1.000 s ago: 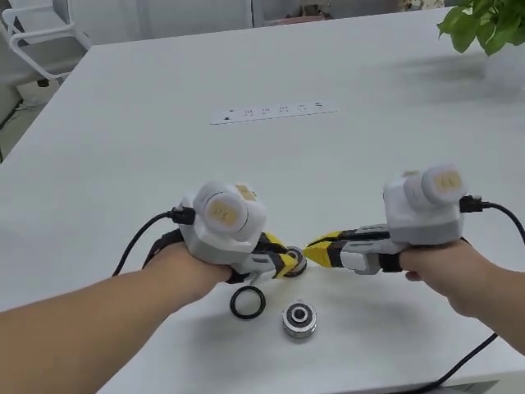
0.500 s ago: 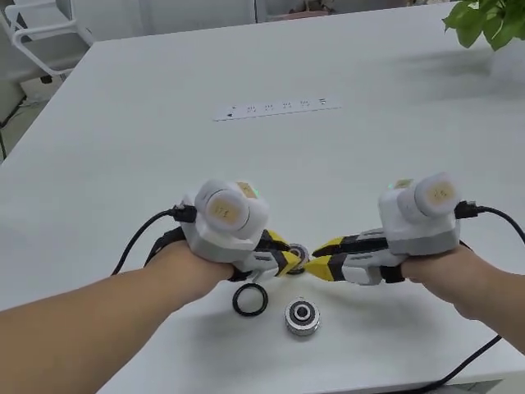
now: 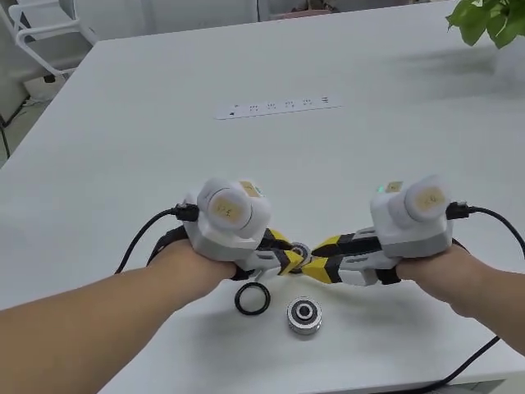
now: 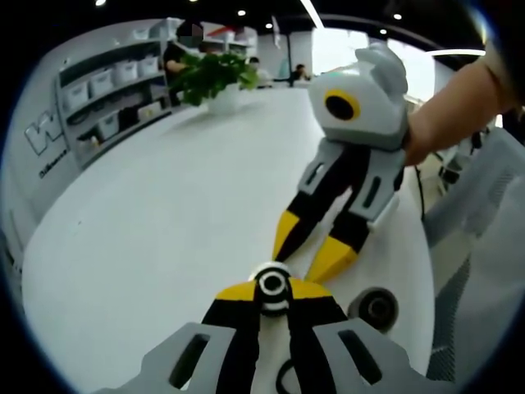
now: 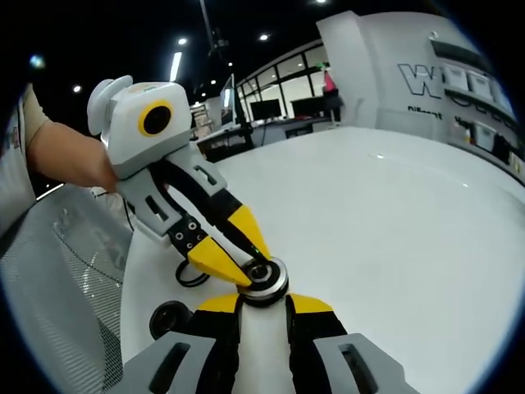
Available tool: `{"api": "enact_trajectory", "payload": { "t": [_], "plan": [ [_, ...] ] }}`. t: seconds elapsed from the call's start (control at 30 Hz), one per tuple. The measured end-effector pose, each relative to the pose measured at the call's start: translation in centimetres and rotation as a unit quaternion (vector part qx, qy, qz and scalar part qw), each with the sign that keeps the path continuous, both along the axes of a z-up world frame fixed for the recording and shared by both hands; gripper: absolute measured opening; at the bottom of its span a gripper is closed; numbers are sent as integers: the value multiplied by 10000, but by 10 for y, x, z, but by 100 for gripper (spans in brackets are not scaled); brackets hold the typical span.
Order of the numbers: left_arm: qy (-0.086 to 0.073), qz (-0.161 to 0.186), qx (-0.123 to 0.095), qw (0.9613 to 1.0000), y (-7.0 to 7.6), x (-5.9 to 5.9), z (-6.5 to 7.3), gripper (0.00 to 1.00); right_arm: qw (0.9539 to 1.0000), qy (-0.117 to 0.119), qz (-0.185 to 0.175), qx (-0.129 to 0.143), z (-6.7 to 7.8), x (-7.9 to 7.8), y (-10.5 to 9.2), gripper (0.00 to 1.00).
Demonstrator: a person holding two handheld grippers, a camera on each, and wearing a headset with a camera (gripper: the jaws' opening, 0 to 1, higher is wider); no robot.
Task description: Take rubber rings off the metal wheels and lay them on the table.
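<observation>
1. Left gripper [image 3: 287, 256]: held in the person's left hand over the near part of the table [image 3: 148, 148], with a black cable [image 3: 143, 238] trailing off to the left. Its yellow-tipped jaws are pressed onto the held wheel.
2. Loose rubber ring [image 3: 252, 299]: a black ring lying flat on the table, just below the left gripper and near the front edge.
3. Power strip [image 3: 277, 107]: white, lying mid-table, well apart from the work.
4. Held wheel [image 3: 299, 251]: a small metal wheel raised above the table, pinched at the left gripper's tips [image 4: 272, 283]. In the right gripper view its rim [image 5: 263, 280] looks dark, possibly a ring on it, but the view is too small to be sure.
5. Second wheel [image 3: 304, 318]: lies flat on the table just beside the loose ring, to its right.
6. Right gripper [image 3: 318, 261]: in the right hand, facing the left one. Its jaws are spread, with the tips at either side of the held wheel.
7. Plant [image 3: 488, 20]: green leaves at the far right corner.
</observation>
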State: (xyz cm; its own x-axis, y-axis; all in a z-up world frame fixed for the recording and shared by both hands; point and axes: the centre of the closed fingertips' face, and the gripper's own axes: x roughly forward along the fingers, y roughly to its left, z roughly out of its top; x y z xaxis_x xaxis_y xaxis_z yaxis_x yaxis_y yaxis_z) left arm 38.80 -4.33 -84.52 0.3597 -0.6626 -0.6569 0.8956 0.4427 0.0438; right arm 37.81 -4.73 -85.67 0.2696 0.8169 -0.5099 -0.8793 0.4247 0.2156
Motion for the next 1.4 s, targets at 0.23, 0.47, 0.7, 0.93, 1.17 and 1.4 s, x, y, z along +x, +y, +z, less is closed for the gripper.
{"api": "enact_trajectory", "payload": {
  "t": [0.23,0.47,0.7,0.93,1.17,1.4],
  "plan": [
    [6,3,-1,10000,0,0,0,12,9999,-56,109,-29,-1,0,0,18],
    [13,-4,0,10000,0,-1,0,12,9998,-77,196,-39,-2,-2,-1,16],
    [27,0,-12,10000,0,-1,0,12,9998,-44,188,-63,-3,1,-4,7],
    [56,39,-33,10000,0,-1,0,12,9999,53,116,-88,-4,3,-6,1],
    [21,20,-7,10000,0,-1,0,12,9992,320,-226,39,-4,5,-7,0],
    [6,22,7,10000,-1,-1,0,12,9952,581,-682,392,2,11,-14,0]
  ]
}}
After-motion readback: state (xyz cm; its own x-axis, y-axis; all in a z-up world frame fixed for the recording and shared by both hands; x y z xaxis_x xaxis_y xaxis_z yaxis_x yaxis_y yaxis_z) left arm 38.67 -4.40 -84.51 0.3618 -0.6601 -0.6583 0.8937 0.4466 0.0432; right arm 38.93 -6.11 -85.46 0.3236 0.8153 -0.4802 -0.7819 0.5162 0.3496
